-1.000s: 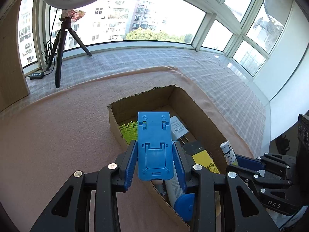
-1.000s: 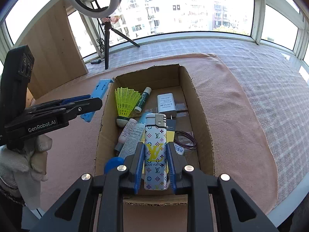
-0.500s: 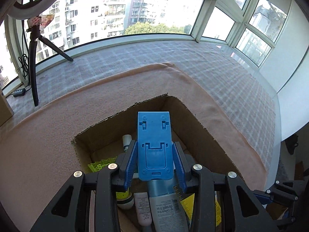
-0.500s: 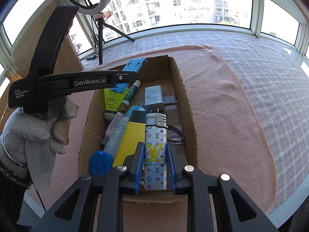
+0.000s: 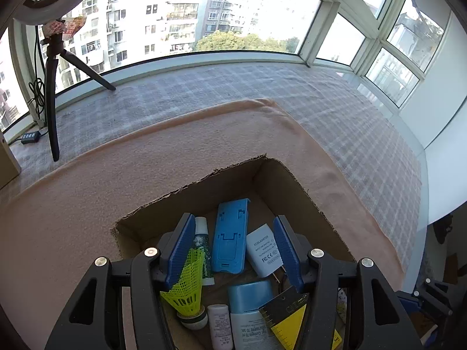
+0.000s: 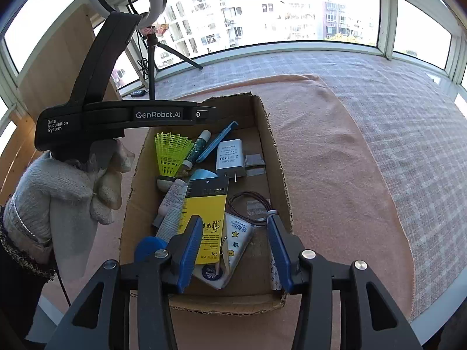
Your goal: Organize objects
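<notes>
An open cardboard box holds several small items. My left gripper hangs over its far end, jaws opening, pads clear of the blue phone stand, which lies in the box between a green tube and a white adapter. My right gripper is over the near end, jaws opening with nothing gripped. The patterned lighter lies beside its right finger, mostly hidden. A gloved hand holds the left gripper.
The box also holds a yellow shuttlecock, a yellow packet, a blue disc and a coiled cable. A peach blanket covers the table. A ring-light tripod stands by the windows.
Both grippers have opened. The blue phone stand dropped from the left jaws into the box, and the lighter dropped from the right jaws. The left gripper moved over the box.
</notes>
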The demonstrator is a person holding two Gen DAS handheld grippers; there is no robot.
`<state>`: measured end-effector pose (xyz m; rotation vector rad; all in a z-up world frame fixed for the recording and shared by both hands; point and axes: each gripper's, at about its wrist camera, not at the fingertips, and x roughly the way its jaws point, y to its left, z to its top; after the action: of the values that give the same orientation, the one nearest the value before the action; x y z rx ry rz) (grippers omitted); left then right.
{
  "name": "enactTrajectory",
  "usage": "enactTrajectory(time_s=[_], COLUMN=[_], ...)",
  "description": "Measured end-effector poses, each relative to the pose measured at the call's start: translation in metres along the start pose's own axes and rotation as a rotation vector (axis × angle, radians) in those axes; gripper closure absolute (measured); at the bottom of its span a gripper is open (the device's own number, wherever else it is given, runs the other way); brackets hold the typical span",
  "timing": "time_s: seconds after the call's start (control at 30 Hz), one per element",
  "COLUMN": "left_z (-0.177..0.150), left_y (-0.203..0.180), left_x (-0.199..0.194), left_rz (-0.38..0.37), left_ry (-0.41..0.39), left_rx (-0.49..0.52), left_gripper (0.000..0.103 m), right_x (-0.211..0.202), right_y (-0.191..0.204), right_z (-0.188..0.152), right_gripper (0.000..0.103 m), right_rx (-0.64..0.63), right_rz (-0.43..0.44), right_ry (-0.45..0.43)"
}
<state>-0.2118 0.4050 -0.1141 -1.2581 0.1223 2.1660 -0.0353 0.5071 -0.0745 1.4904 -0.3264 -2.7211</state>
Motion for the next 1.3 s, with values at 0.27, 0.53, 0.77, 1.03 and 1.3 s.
enactTrajectory(time_s=[0.27, 0.53, 0.77, 1.03, 1.3], left_z=[-0.007, -0.029, -0.059, -0.097, -0.146], left_y=[0.011, 0.027, 0.049, 0.085, 0.121], left_x=[-0.017, -0.044, -0.080, -0.133, -0.192], left_rz=[0.003, 0.006, 0.019, 0.055, 0.116], left_ry=[-0.010, -0.019, -0.036, -0.074, -0.109], left_rx=[-0.011, -0.021, -0.044, -0.088, -0.153], left_gripper=[0.044, 0.043, 0.042, 0.037, 0.024], right_x=[0.000, -0.005, -0.012, -0.017, -0.016], right_y=[0.004, 0.012, 0.027, 0.067, 0.127], right_z=[0.000, 0.001, 0.002, 0.000, -0.006], right_gripper=[0.060, 0.055, 0.050, 0.045, 0.039], right_rx=[0.000, 0.005, 0.009, -0.013, -0.075], right_rz=[-0.004, -0.020, -0.027, -0.015, 0.026], right_ry=[0.003, -0.017, -0.042, -0.057, -0.046])
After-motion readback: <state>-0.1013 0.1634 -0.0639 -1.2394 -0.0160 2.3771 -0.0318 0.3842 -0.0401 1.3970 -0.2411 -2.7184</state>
